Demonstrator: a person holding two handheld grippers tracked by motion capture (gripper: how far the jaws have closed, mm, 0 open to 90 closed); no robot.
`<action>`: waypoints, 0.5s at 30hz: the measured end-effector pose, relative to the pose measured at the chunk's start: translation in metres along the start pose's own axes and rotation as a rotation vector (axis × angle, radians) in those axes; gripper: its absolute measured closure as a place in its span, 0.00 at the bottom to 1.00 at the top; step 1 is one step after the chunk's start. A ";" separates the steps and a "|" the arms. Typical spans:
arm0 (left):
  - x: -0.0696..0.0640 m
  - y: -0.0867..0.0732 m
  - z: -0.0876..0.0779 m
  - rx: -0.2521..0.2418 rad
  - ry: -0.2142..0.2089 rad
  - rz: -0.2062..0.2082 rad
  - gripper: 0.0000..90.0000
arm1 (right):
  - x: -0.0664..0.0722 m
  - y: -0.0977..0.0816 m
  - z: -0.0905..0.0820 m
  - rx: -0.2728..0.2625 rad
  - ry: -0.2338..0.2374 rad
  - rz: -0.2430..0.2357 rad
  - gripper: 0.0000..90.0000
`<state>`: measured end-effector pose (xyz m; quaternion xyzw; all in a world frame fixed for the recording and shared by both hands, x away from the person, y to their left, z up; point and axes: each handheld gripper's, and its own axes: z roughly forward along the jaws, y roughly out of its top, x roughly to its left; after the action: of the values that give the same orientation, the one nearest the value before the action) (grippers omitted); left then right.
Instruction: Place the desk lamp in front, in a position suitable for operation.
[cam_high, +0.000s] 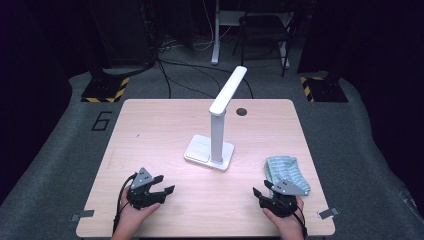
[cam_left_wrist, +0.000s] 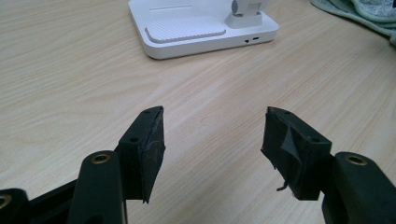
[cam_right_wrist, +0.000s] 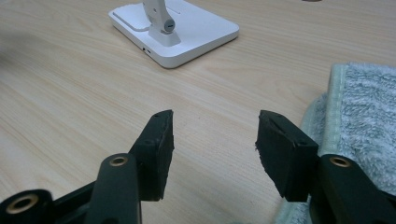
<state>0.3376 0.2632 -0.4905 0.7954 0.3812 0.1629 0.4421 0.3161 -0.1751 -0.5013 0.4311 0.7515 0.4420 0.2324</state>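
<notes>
A white desk lamp (cam_high: 216, 131) stands mid-table on a flat white base (cam_left_wrist: 201, 28) (cam_right_wrist: 180, 32), its arm raised toward the back. A folded pale blue-green cloth (cam_high: 286, 172) (cam_right_wrist: 364, 116) lies at the right front. My left gripper (cam_high: 165, 185) (cam_left_wrist: 215, 135) rests low at the left front, jaws open, nothing between them, pointing toward the lamp base. My right gripper (cam_high: 261, 191) (cam_right_wrist: 215, 140) sits at the right front, open and empty, with the cloth just to its right under the right jaw's side.
The light wooden table (cam_high: 165, 125) has a dark round hole (cam_high: 242, 111) near its back edge. Grey floor, cables and a stand with yellow-black markings (cam_high: 106, 90) lie beyond. A person's hands hold both grippers at the front edge.
</notes>
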 end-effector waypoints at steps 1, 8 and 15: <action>-0.001 0.000 0.001 -0.001 0.007 -0.003 0.42 | 0.000 0.000 0.000 -0.003 -0.004 -0.004 0.52; -0.002 -0.001 0.002 -0.008 0.007 -0.008 0.42 | 0.001 0.001 -0.003 -0.014 -0.002 -0.009 0.54; -0.003 0.000 0.000 -0.013 0.003 -0.004 0.42 | 0.005 0.002 -0.001 -0.003 -0.007 -0.013 0.55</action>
<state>0.3357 0.2608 -0.4906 0.7916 0.3822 0.1657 0.4471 0.3134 -0.1711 -0.4990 0.4273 0.7529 0.4401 0.2385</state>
